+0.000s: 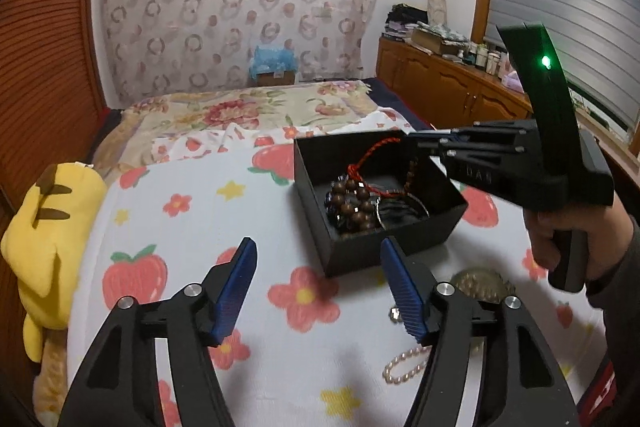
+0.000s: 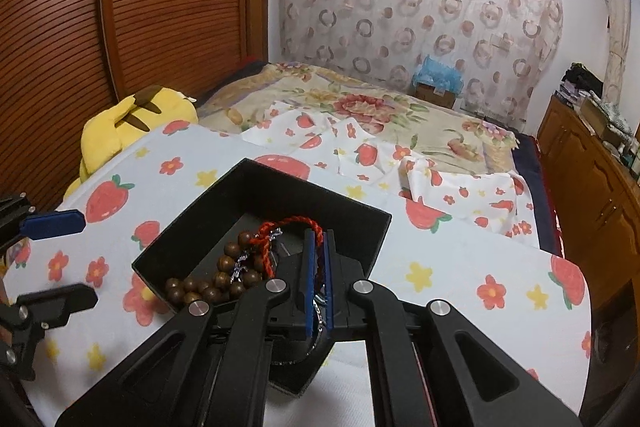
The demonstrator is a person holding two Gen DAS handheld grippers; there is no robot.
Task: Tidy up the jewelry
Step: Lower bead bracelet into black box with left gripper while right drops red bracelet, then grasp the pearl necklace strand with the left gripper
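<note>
1. Left claw (image 1: 318, 287): jaws apart, nothing between them. It hangs over the blanket (image 1: 192, 239) just short of the box (image 1: 400, 243), angled down. Empty and wide reads as ready for the next pick.
2. Pearl strand (image 1: 404, 367) lies loose on the blanket right under the left claw's right finger, so probably the next target. A round beaded piece (image 1: 478, 285) sits just beyond it, partly hidden by the finger; type unclear.
3. Box is open-topped, on the blanket between the two claws, so both sides can reach in.
4. In the box: wooden beads (image 1: 352, 209) piled at the near-left, red cord (image 2: 294, 227) draped over them, something silvery (image 1: 400, 211) beside them. Sorting looks partly done.
5. Right claw (image 2: 319, 281): jaws together, red cord loop pinched between the pads, tips down inside the box. Looks like a drop-off or reposition of the cord.
6. Right hand (image 1: 560, 239) grips the handle from below, tool pitched down into the box from the right.
7. Far: plush (image 1: 52, 239) at the bed's left edge, curtain (image 1: 240, 7) behind. Not involved.
</note>
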